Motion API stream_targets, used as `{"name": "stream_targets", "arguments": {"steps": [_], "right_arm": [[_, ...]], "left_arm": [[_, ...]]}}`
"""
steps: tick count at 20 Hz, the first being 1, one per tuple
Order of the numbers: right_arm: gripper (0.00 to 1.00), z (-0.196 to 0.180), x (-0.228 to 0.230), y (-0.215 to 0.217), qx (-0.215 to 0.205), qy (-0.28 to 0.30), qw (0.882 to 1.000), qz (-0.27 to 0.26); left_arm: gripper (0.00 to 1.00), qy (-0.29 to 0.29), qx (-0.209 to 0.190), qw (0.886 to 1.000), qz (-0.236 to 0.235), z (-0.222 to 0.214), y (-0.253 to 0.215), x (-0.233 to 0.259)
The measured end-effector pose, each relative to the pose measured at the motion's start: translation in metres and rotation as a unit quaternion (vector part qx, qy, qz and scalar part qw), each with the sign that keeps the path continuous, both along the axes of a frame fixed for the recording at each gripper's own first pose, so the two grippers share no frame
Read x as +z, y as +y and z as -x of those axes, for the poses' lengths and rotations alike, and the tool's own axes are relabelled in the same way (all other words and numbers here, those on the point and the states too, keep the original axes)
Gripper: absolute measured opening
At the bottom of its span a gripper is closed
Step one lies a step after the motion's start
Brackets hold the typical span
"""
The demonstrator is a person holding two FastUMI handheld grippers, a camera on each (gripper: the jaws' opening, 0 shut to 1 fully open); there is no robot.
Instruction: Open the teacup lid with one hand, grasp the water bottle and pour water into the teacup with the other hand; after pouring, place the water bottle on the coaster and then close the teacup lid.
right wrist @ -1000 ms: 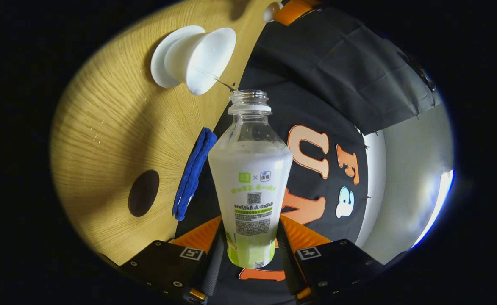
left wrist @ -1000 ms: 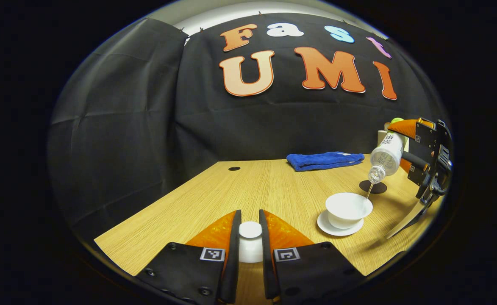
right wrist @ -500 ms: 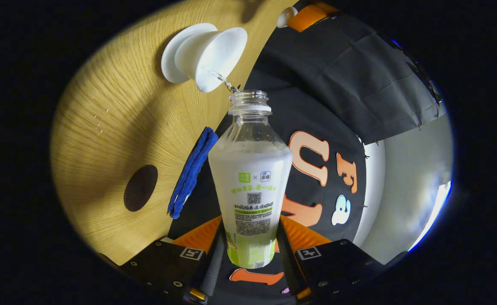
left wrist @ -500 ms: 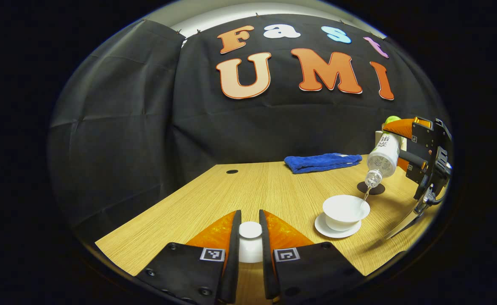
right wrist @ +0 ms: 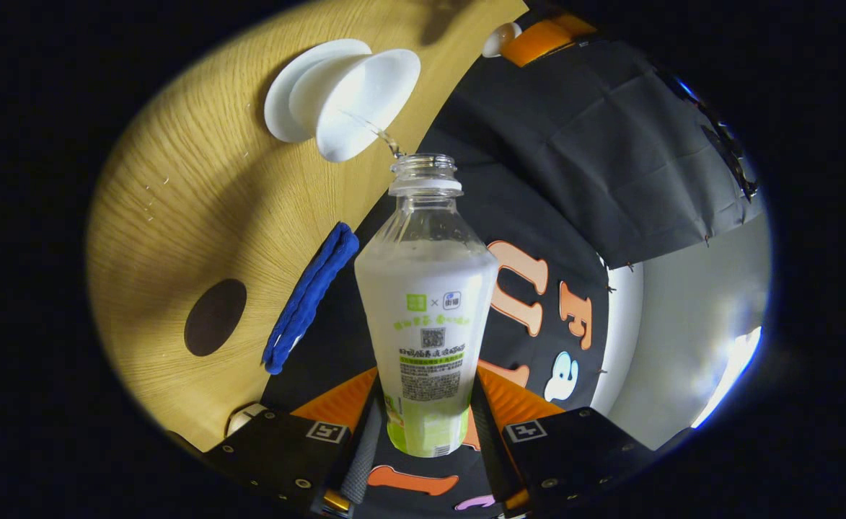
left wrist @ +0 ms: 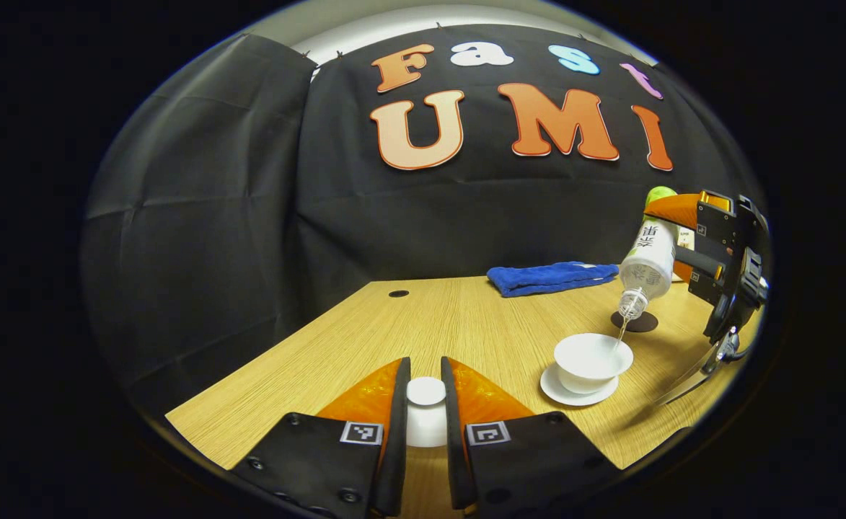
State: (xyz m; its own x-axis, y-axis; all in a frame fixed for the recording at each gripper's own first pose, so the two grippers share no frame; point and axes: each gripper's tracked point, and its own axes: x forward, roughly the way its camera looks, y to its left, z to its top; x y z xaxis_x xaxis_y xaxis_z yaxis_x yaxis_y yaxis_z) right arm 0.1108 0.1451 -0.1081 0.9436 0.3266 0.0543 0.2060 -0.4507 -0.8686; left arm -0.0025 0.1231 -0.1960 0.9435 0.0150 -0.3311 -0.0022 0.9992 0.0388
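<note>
On the light wooden table [left wrist: 394,324], near its right edge in the left gripper view, a white round teacup [left wrist: 593,355] sits open on a white saucer [left wrist: 574,391]. The right gripper [right wrist: 423,425] has both fingers pressed on the sides of a clear plastic water bottle with a white and green label [right wrist: 426,317]. In the left gripper view this bottle [left wrist: 648,256] is tipped with its open neck pointing down over the far side of the cup. A thin stream of water [left wrist: 620,333] runs from the neck into the cup. The left gripper [left wrist: 425,404] is low over the near edge of the table, well apart from the cup. Its fingers are closed tight on the small white knob of the teacup lid [left wrist: 426,393], so the lid is off the cup. A dark round coaster [left wrist: 637,322] lies bare on the table just behind the cup. A folded blue cloth [left wrist: 552,274] lies at the far edge of the table.
</note>
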Motion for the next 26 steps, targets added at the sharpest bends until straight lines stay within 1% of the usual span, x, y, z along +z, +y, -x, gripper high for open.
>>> {"name": "stream_targets", "arguments": {"steps": [6,7,8,11,12,14,15,16,22,26], "right_arm": [[0.65,-0.001,0.006,0.012,0.023,-0.009,1.000,0.018],[0.68,0.000,0.009,0.014,0.026,-0.013,0.999,0.020],[0.65,0.000,0.011,0.017,0.030,-0.015,0.999,0.023],[0.65,-0.002,0.014,0.027,0.041,-0.023,0.998,0.033],[0.61,-0.001,0.015,0.031,0.045,-0.023,0.998,0.037],[0.68,0.000,0.014,0.032,0.053,-0.022,0.997,0.043],[0.65,0.001,0.015,0.032,0.055,-0.026,0.997,0.043],[0.65,0.001,0.015,0.032,0.058,-0.026,0.997,0.041],[0.64,0.002,0.016,0.036,0.062,-0.028,0.996,0.053],[0.65,0.001,0.013,0.035,0.062,-0.011,0.997,0.046]], "left_arm": [[0.28,0.000,0.006,1.000,0.006,0.002,0.005,0.002],[0.28,0.000,0.006,1.000,0.006,0.002,0.006,0.003],[0.28,0.001,0.008,1.000,0.005,0.004,0.007,0.003],[0.29,-0.001,0.009,1.000,0.005,0.001,0.009,0.004],[0.27,0.000,0.009,1.000,0.006,0.002,0.010,0.004],[0.28,-0.001,0.010,1.000,0.008,0.002,0.012,0.005],[0.27,-0.001,0.011,1.000,0.008,0.002,0.013,0.005],[0.29,-0.002,0.013,1.000,0.007,0.002,0.015,0.006],[0.28,0.000,0.019,1.000,-0.004,0.002,0.021,0.004],[0.28,0.001,0.024,1.000,-0.004,0.004,0.022,0.005]]}}
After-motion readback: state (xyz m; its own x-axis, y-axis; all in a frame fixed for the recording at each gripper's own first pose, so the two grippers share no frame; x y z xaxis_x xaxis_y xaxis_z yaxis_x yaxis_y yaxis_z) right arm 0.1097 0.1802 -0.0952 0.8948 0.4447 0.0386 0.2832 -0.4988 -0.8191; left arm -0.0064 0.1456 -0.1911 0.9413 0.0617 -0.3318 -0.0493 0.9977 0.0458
